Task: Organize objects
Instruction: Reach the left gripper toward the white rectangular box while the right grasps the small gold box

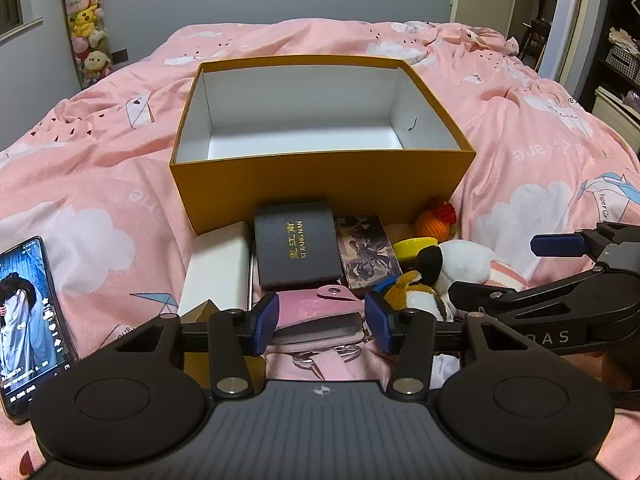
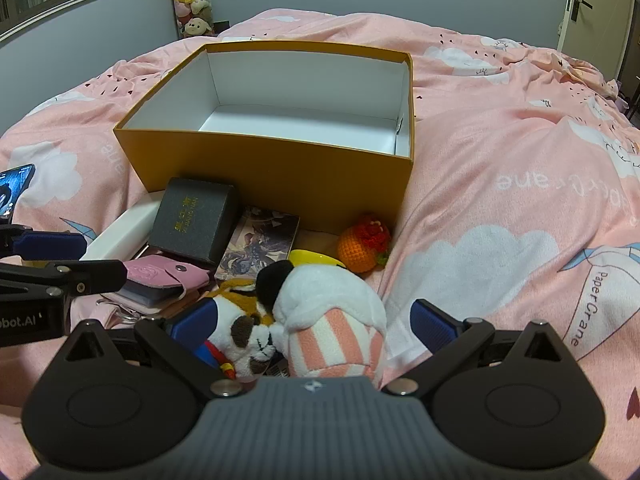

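Pink bedding printed with clouds and paper cranes covers the bed (image 2: 500,152), and on it sits an open orange box (image 1: 320,184) with a bare white interior, its near wall fronted by a jumble of small things. Nothing is in the box yet, so the sorting looks to be at its start. From left to right lie a white box (image 1: 218,268), a black case (image 1: 296,244) lettered in gold, an illustrated card box (image 1: 366,254), a yellow dish (image 1: 414,246) and an orange crocheted fruit (image 2: 362,250), with a phone (image 1: 28,320) off to the far left. The left gripper (image 1: 322,322) stands partly open, its blue pads flanking a pink card wallet (image 1: 316,312) without clearly pressing it. The right gripper (image 2: 316,326) is spread wide around a white plush with pink stripes (image 2: 332,316) and a small calico plush (image 2: 244,336) beside it, holding nothing. To do the pickup well, the left pads should close on the wallet's stiff sides rather than its snap flap, and lift straight so the key ring beneath does not snag. The right should settle on one plush only, squeezing its body firmly since it will compress.
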Motion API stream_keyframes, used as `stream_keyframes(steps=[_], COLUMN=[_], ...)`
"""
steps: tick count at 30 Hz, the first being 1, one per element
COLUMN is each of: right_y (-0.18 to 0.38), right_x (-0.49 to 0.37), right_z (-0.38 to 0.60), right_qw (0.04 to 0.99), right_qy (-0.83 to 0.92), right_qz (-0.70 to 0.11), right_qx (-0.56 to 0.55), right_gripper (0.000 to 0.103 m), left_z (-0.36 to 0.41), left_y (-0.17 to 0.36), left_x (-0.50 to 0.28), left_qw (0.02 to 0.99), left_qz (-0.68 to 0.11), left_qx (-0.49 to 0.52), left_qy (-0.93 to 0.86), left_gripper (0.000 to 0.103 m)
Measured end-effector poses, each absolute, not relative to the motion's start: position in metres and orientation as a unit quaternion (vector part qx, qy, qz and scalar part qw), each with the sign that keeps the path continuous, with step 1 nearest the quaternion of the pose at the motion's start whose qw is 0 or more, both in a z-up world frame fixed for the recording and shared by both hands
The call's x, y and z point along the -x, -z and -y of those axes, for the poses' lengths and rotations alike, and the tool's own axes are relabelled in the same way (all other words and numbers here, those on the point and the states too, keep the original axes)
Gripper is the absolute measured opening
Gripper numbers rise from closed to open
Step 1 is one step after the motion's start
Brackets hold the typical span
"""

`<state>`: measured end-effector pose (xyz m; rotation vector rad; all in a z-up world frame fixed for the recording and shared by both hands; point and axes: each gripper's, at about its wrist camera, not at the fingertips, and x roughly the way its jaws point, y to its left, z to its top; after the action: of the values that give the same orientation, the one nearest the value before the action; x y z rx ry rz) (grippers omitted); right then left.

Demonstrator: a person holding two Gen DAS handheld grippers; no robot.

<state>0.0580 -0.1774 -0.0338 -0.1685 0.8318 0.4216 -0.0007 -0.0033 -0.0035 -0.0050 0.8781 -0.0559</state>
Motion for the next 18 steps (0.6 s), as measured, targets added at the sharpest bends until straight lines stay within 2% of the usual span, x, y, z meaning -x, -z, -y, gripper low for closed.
stream_keyframes(steps=[11,18], right_y=[0.0322,0.0303], right_x=[-0.0581,-0.0596], right_z=[0.1774,0.1763], right_qw=[0.889,0.886], right_qy=[-0.205,-0.219], right_qz=[-0.401,-0.402], right_qx=[0.080,0.075], right_gripper=[0.102,0.101], left_z=[0.0028,-0.0060], left_y=[0.0043,0.0042], left_x=[0.0009,-0.0017], left_qw=[0.903,0.901], left_qz=[-0.428,-0.431], left_qx=[0.004,0.024], left_qy=[0.027,0.031], left_gripper=[0.054,0.048])
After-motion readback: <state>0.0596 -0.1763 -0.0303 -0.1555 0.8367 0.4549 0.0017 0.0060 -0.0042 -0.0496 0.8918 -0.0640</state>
